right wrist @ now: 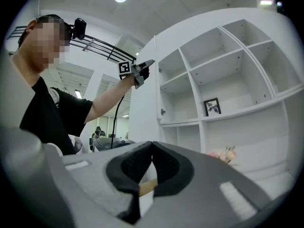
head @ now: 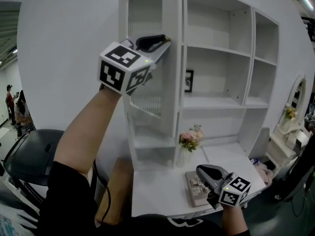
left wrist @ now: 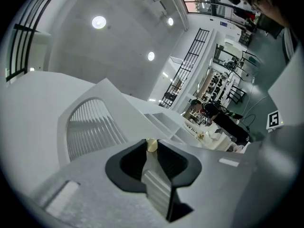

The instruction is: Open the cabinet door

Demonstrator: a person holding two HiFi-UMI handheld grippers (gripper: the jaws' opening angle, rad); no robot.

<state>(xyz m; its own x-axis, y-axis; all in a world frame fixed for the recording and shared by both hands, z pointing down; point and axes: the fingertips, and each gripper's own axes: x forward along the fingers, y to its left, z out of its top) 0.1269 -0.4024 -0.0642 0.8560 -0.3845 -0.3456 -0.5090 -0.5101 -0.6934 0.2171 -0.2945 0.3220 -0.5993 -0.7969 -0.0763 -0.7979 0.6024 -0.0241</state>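
The white cabinet (head: 216,48) has a door (head: 147,58) with an arched ribbed pane, and the door stands swung out from the shelves. My left gripper (head: 165,41) is raised at the door's upper edge. In the left gripper view its jaws (left wrist: 151,148) are shut on the door's small brass knob (left wrist: 151,145), with the ribbed pane (left wrist: 90,127) just beyond. The right gripper view shows that same gripper (right wrist: 148,63) at the door (right wrist: 142,108). My right gripper (head: 202,170) hangs low over the table, away from the cabinet. Its jaws (right wrist: 152,145) are shut on nothing.
A framed picture (head: 188,80) stands on a shelf, and pink flowers (head: 189,137) stand on the white tabletop (head: 162,191) beside a flat booklet (head: 196,190). A black chair (head: 29,156) is at the left, a small vanity (head: 290,127) at the right. People (head: 12,104) stand far left.
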